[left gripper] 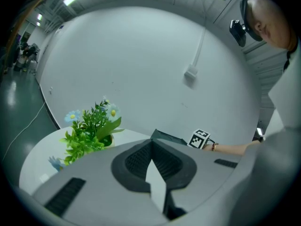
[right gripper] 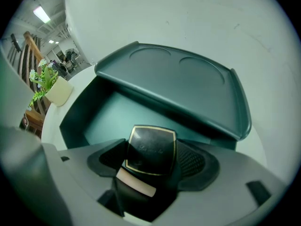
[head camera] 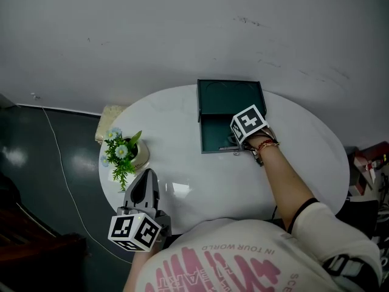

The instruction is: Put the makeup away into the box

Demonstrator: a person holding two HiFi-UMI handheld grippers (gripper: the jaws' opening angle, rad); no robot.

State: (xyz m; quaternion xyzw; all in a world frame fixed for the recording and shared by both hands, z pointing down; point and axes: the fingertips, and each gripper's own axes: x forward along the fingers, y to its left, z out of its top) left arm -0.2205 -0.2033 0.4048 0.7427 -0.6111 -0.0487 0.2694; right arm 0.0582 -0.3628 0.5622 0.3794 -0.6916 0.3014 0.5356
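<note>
A dark green box (head camera: 209,140) stands open on the far middle of the round white table (head camera: 304,157), its lid (head camera: 230,96) leaning back. My right gripper (head camera: 238,140) points steeply down over the box's near right part. It is shut on a black makeup compact (right gripper: 149,145) with a gold border, held above the box's floor (right gripper: 113,114) in front of the raised lid (right gripper: 183,86). My left gripper (head camera: 146,175) rests low at the table's near left edge, its jaws together with nothing in them (left gripper: 151,147).
A small pot of green leaves and blue flowers (head camera: 124,154) stands on the table's left side, just beyond the left gripper (left gripper: 89,126). A pale cushion-like thing (head camera: 108,117) lies below the table's far left edge. A white wall rises behind the table.
</note>
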